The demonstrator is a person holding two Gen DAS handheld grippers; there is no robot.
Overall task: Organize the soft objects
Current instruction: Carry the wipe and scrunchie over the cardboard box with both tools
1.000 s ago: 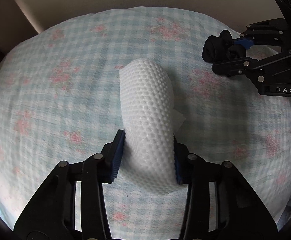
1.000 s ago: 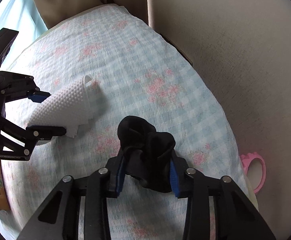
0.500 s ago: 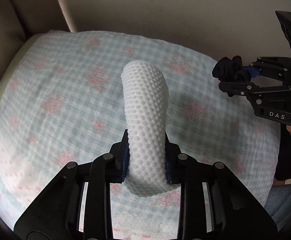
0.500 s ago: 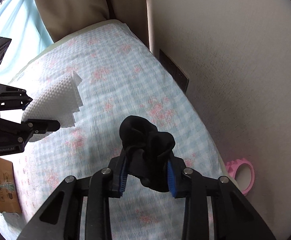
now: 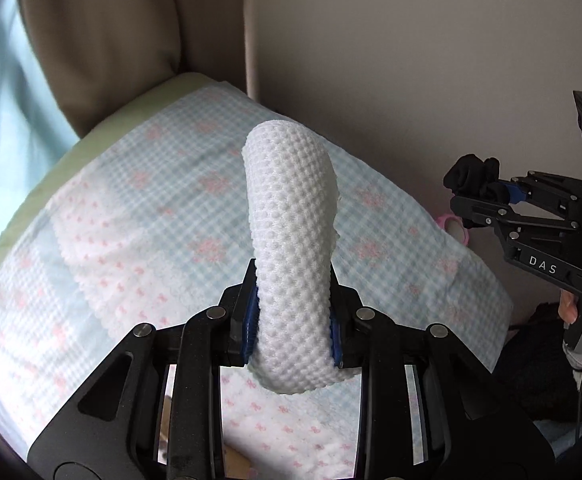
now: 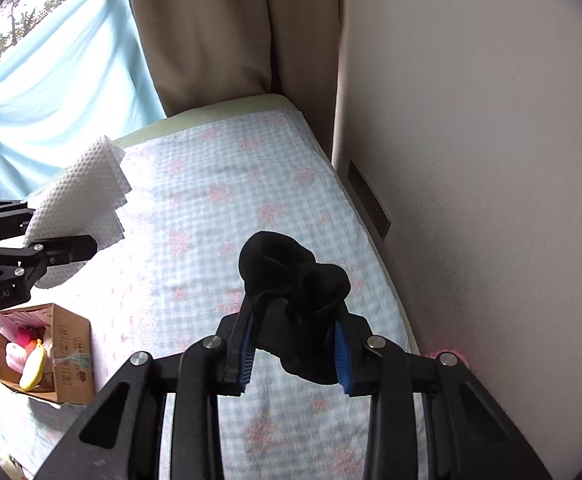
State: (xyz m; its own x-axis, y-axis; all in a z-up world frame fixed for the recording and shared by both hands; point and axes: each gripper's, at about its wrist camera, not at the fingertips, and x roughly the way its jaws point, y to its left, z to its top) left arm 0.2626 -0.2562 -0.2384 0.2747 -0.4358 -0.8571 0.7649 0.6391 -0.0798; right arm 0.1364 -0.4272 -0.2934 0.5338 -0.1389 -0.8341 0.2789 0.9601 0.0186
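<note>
My left gripper (image 5: 294,320) is shut on a folded white waffle-textured cloth (image 5: 291,216), which arches up and forward from the blue pads, well above the bed. From the right wrist view the same white cloth (image 6: 87,192) sticks out of the left gripper (image 6: 57,236) at the left edge. My right gripper (image 6: 294,354) is shut on a bunched black sock (image 6: 291,276), also lifted off the bed. In the left wrist view the right gripper (image 5: 481,200) holds the black sock (image 5: 471,176) at the far right.
Below lies a bed with a blue-checked, pink-flowered cover (image 6: 251,200). A cardboard box (image 6: 71,360) with soft pink and yellow items stands at its left. Beige curtains (image 6: 211,28) and a white wall (image 6: 471,160) close the far side. A pink ring (image 5: 453,226) lies by the wall.
Both grippers rose away from the bed with their loads. The left jaws closed tighter on the white cloth, and the curtain and cardboard box came into view.
</note>
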